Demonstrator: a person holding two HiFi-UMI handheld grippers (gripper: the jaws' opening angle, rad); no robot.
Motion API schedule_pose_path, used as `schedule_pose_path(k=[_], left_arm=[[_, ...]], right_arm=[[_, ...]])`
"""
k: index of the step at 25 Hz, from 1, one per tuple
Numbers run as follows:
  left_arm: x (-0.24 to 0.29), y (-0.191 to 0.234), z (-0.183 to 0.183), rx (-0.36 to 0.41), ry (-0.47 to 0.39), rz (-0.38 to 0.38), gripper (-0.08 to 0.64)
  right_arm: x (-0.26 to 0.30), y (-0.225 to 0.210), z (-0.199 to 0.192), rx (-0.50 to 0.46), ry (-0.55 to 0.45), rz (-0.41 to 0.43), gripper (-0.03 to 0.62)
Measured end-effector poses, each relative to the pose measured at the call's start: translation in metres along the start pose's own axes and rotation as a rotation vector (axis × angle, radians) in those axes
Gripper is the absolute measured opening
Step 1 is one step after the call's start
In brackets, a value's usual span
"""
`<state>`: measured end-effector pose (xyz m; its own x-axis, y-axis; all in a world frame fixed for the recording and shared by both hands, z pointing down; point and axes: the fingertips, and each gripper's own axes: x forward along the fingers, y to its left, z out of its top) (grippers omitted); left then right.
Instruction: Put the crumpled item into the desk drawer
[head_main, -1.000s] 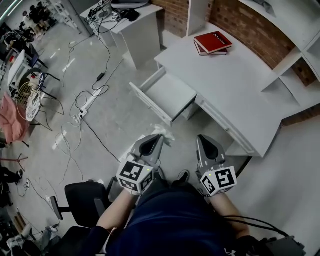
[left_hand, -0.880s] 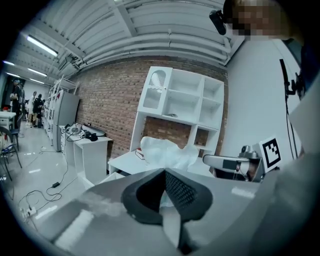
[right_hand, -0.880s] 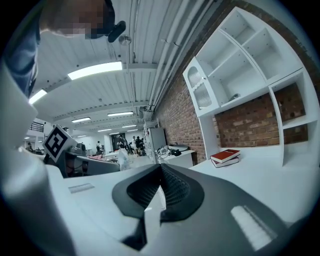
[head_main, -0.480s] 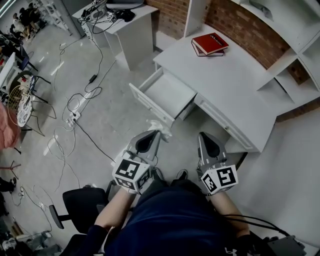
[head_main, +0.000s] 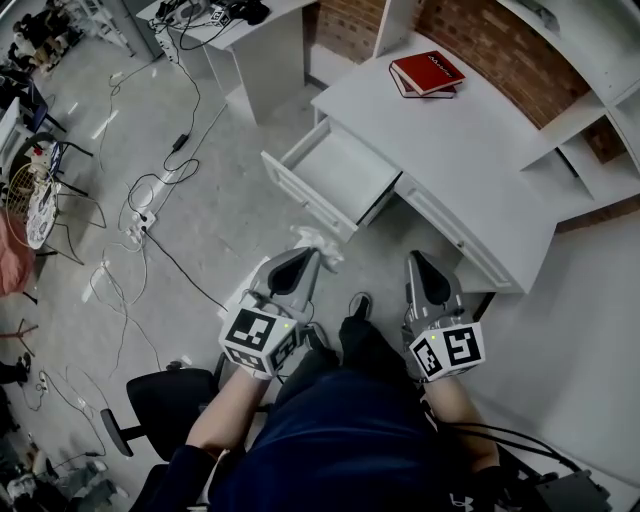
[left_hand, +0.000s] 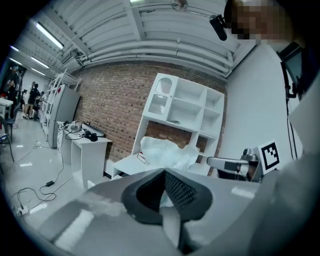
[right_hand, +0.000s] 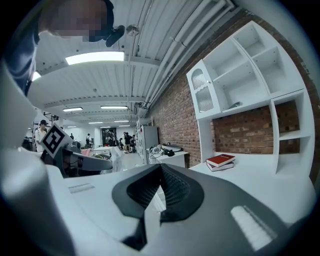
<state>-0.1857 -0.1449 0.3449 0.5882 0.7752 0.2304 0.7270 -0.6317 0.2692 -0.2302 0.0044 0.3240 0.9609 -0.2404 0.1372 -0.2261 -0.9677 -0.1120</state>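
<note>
Well, the white surface fills the head view toward 1 o'clock, its drawer standing open at 12 o'clock from the left gripper, well apart. The right gripper has its jaws pressed together on nothing. The left jaws pinch the crumpled item, most of which sticks out past the tips; a weak hold could drop it on the floor short of the drawer.

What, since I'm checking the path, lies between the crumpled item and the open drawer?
Nothing: the head view shows only a strip of floor between the crumpled item, shut in the left tool, and the drawer.
</note>
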Motion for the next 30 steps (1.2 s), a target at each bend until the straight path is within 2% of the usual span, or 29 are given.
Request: schedule_pose_path(k=[7,18,24,30], left_arm=[[0.029,0.016,0.004,0.022,0.028,0.044,0.003],[0.095,0.049,0.000,0.024,0.091,0.168,0.003],[0.116,0.054,0.003,0.012,0.106,0.228,0.003],[0.132,0.064,0.013,0.020,0.110,0.255,0.003]], right_arm=[[0.039,-0.026,-0.011,0.054,-0.001,0.033,0.003],[0.114,-0.075,-0.005,0.125,-0.012,0.172,0.003],[0.137,-0.103,-0.008,0.167,-0.005,0.203,0.003],[0.153,-0.116,-0.008,0.191,0.001,0.216,0.003]])
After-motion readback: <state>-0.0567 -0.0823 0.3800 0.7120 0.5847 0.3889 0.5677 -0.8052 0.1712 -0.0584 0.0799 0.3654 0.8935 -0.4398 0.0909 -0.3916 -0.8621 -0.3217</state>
